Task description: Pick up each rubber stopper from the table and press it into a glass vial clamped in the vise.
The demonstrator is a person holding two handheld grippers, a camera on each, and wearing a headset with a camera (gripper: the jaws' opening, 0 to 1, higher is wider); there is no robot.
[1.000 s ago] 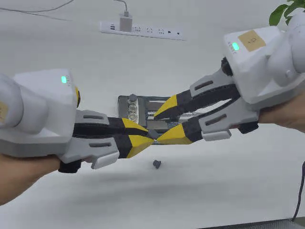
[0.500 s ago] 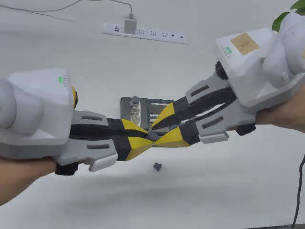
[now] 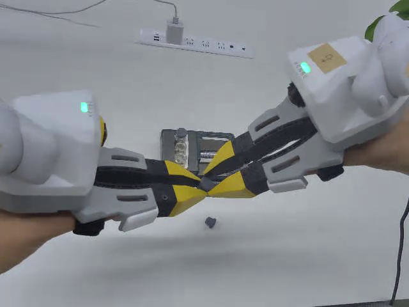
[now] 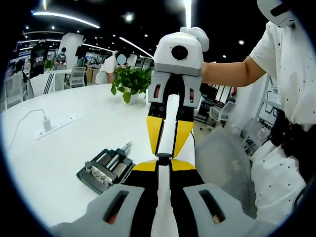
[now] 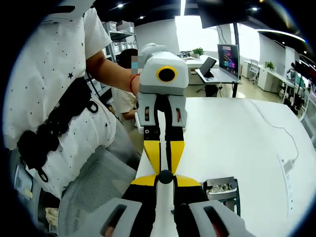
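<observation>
A small dark rubber stopper (image 3: 206,184) hangs in the air between two gripper tips that meet nose to nose above the table. My left gripper (image 3: 200,187) comes in from the left and is shut on the stopper (image 4: 163,156). My right gripper (image 3: 209,181) reaches from the upper right, its jaws closed in on the same stopper (image 5: 165,176). Behind the tips, the vise (image 3: 192,139) clamps a row of glass vials (image 3: 181,151); the farthest one (image 3: 181,133) carries a grey stopper. A second loose stopper (image 3: 209,222) lies on the table below the tips.
A white power strip (image 3: 195,43) with a plugged charger lies at the back of the table. A green plant (image 3: 380,22) stands at the far right, and a dark cable (image 3: 404,256) runs along the right edge. A person and a mesh chair (image 5: 94,192) are beside the table.
The right gripper's jaws, spread wide a second ago, have closed onto the stopper held at the left gripper's tips. Both grippers stayed nearly in place.
</observation>
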